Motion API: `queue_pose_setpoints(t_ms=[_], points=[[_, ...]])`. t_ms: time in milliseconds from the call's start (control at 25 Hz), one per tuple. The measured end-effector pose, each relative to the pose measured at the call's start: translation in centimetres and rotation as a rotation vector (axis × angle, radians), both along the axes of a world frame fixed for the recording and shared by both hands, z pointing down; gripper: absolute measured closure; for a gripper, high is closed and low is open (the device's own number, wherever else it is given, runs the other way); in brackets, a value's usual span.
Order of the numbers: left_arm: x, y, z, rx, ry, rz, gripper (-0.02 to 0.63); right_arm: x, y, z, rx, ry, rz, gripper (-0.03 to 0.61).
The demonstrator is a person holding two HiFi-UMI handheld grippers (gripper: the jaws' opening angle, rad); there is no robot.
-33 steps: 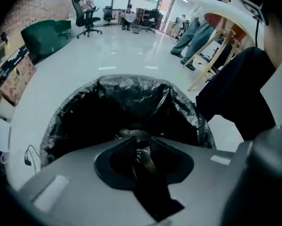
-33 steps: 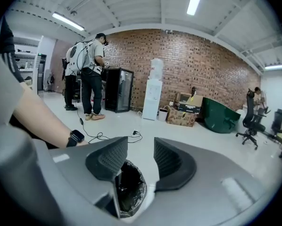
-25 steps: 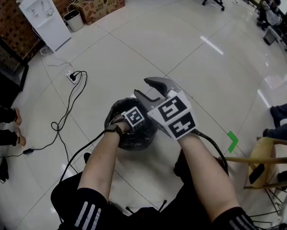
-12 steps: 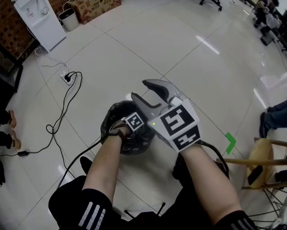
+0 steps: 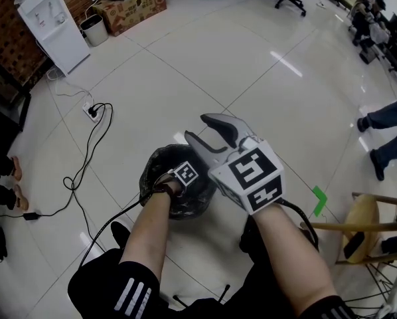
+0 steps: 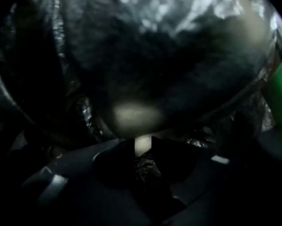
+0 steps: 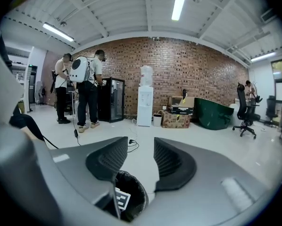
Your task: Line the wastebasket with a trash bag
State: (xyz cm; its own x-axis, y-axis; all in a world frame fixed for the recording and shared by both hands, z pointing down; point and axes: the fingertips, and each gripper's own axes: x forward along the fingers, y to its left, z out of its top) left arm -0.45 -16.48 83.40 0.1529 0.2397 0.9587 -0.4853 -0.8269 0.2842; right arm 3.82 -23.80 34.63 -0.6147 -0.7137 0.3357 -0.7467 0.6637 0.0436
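Okay, head view first: glossy white tile floor [image 5: 265, 78] all around, and the wastebasket [image 5: 153, 171] stands on it, just ahead of the person's knees, with the black trash bag [image 5: 160, 157] draped over its rim. The left tool [image 5: 185, 174] is sunk nose-down into it. The right tool [image 5: 209, 133] hangs just beside and above, jaws spread on air. A water dispenser [image 5: 47, 24] stands by the brick wall and a cable [image 5: 85, 165] snakes over the tiles.

Left gripper view: dark, shiny film everywhere. The jaws have just been opening and sit narrowly apart, with a crumple of bag in the gap.

Right gripper view: jaws wide with nothing between them, the lined basket below, brick wall [image 7: 197, 74] and strip lights [image 7: 179, 1] beyond.
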Motion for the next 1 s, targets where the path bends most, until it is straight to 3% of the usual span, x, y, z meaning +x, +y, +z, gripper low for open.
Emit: queue_pose_setpoints(t_ms=[120,280,600,1000], points=[[-0.4,0.0,0.9,0.007,-0.014,0.0,0.505,0.8,-0.1,0.1,0.006,0.005,0.017,0.396],[0.1,-0.4,-0.1,0.018,0.024,-0.002,0.505,1.5,-0.9,0.2,-0.007,-0.014,0.038,0.396],[2.0,-1.2,-6.9,0.115,0.149,0.002,0.505,1.5,-1.0,0.5,-0.022,-0.011,0.041,0.396],[3.1,1.2,-15.9,0.154,0.276,0.008,0.505,1.6,-0.4,0.8,-0.029,-0.003,0.029,0.396]])
